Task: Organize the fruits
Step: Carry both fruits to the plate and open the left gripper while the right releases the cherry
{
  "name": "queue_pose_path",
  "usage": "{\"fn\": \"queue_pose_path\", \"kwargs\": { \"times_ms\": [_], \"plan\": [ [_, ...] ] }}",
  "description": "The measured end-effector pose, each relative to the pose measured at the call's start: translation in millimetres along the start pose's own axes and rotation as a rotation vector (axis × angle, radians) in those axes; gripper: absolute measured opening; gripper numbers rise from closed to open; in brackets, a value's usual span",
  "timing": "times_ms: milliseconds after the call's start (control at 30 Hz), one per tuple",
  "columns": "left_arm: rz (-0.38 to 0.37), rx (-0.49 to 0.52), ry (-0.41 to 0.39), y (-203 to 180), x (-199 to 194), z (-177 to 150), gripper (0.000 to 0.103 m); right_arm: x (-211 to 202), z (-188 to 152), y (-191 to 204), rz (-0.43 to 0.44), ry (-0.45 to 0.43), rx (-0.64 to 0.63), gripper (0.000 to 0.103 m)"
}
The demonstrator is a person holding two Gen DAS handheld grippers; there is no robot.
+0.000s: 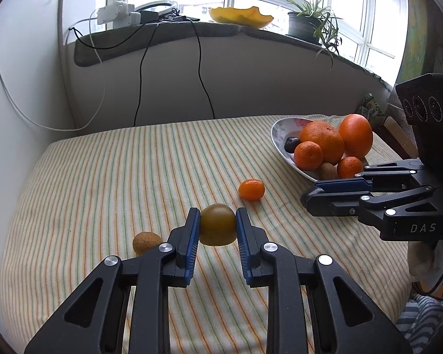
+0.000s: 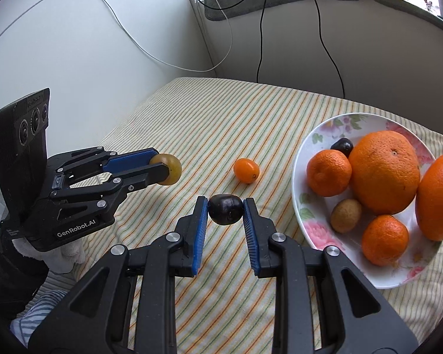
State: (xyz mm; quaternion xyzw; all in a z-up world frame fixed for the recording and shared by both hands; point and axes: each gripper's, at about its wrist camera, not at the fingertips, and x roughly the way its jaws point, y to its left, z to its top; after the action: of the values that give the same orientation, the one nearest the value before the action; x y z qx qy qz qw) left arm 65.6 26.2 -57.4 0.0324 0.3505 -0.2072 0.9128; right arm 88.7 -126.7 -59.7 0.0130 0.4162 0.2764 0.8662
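Striped cloth over bench (image 1: 103, 177) below a windowsill. Left gripper (image 1: 218, 227): jaws narrowed on a greenish-brown fruit (image 1: 217, 224), lifted clear of the cloth. Right gripper (image 2: 225, 211): jaws narrowed on a dark plum (image 2: 224, 209), apparently just off the cloth, beside the flowered plate (image 2: 319, 138) of oranges. Small orange fruit (image 2: 246, 170) and brown fruit (image 1: 146, 243) loose on cloth. Likely light, smooth-skinned, easily bruised; best held across the widest middle, gently.

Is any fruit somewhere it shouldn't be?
Yes. A small orange fruit and a brown fruit lie loose on the striped cloth, outside the flowered plate holding the others. Nothing looks spilled or damaged.
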Motion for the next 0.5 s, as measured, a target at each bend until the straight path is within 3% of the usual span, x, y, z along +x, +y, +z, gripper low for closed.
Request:
{"fn": "queue_pose_path", "kwargs": {
  "times_ms": [500],
  "plan": [
    [-0.106,0.036,-0.031,-49.0,15.0,27.6,0.023,-74.4,-25.8,-50.8,-0.111,-0.102,0.105,0.026]
  ]
}}
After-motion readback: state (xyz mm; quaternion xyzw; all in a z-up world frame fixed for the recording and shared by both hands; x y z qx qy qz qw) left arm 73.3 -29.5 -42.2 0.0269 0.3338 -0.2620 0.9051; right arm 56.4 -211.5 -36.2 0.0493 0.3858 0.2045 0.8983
